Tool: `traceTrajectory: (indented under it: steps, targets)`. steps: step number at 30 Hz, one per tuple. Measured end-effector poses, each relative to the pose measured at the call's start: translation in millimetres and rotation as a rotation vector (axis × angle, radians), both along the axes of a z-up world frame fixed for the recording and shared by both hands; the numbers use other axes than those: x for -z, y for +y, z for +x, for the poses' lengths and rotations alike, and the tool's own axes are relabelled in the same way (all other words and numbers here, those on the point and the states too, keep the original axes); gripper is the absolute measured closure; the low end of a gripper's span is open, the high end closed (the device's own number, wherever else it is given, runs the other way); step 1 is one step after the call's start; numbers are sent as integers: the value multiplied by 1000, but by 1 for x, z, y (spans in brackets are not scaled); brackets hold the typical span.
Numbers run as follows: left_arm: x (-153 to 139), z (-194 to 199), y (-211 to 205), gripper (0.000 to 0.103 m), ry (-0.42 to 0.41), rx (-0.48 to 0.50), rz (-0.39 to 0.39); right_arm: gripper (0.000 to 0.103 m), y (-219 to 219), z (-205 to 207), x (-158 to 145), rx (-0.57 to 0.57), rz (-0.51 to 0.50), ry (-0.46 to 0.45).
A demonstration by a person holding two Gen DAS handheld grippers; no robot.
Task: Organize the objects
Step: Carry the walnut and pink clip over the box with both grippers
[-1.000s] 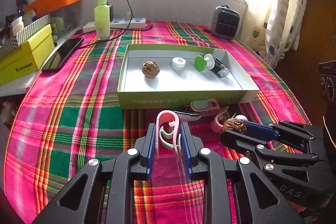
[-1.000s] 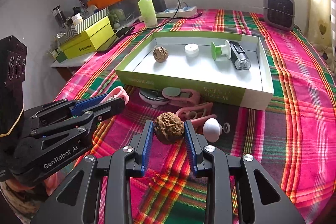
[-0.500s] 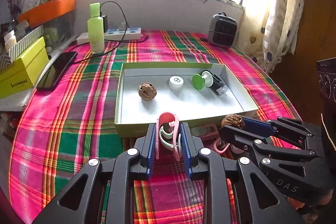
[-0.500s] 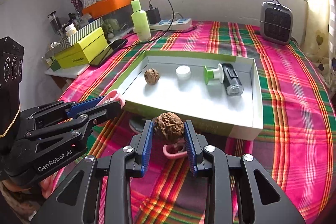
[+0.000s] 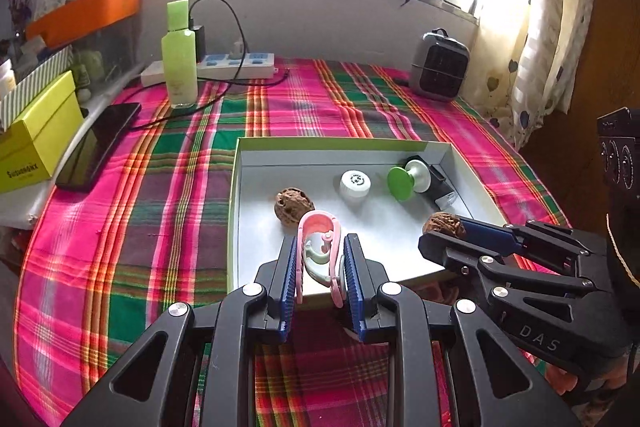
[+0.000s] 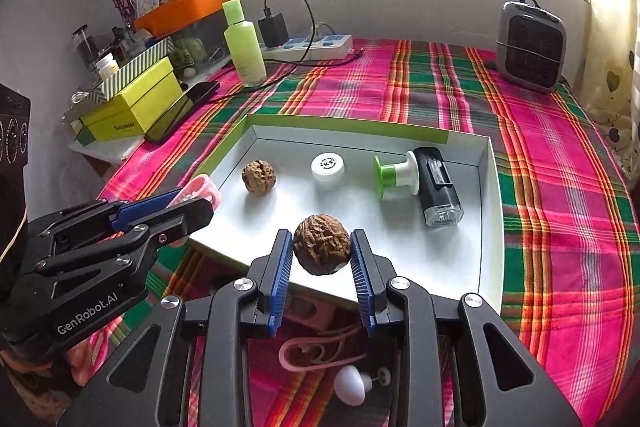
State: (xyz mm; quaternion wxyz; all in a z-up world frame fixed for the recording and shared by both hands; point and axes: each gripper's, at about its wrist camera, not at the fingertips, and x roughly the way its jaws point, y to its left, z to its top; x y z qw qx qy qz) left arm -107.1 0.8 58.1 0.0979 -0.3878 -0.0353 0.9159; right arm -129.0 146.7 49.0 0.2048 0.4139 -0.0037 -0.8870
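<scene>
Over the tray [image 5: 236, 211], left gripper [image 5: 320, 259] clamps pink clip [image 5: 318, 231] loop-forward; right gripper [image 6: 322, 259] clamps walnut [image 6: 322, 249].

Home — plaid tablecloth [image 5: 168, 187], curtained window [image 5: 540, 7]

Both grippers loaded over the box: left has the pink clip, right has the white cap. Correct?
Not quite. The right gripper holds a walnut, not the white cap, which lies in the box; right wrist view shows it. The left gripper does hold the pink clip.
</scene>
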Motion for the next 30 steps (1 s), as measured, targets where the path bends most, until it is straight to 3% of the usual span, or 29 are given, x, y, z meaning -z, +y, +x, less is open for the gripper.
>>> traceTrajectory:
  steps: [22,30]
  targets:
    - [31,-44,0,82,-102,-1,-13,72,-11,-52,25,-21,65,-60]
    - [34,-52,5,82,-104,3,-31,72,-10,-64,29,-24,78,-65]
